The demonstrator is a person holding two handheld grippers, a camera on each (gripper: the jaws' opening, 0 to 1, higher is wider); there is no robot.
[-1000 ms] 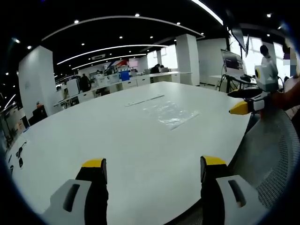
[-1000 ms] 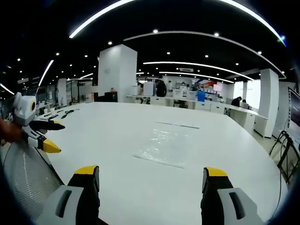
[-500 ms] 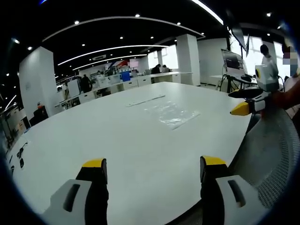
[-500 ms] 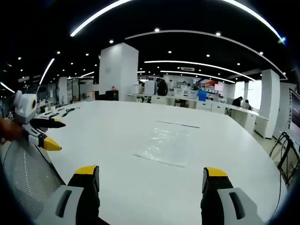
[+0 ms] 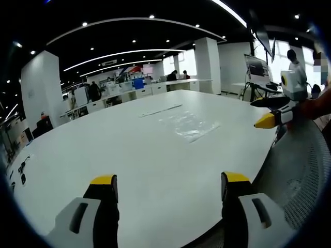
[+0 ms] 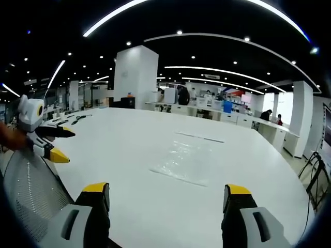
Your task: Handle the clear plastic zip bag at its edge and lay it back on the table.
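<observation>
The zip bag (image 6: 185, 163) lies flat on the white worktop (image 6: 129, 155), well ahead of both claws. The left claw (image 5: 164, 187) and right claw (image 6: 168, 195) are spread and empty. Clear film on white hides its edge, so a pinch may miss or crumple it.

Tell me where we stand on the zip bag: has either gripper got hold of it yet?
Nothing looks done yet. The clear zip bag lies flat on the white table, untouched. Left gripper and right gripper are both open, empty and short of it. Left to do: reach in, take an edge, then lay it back down.
</observation>
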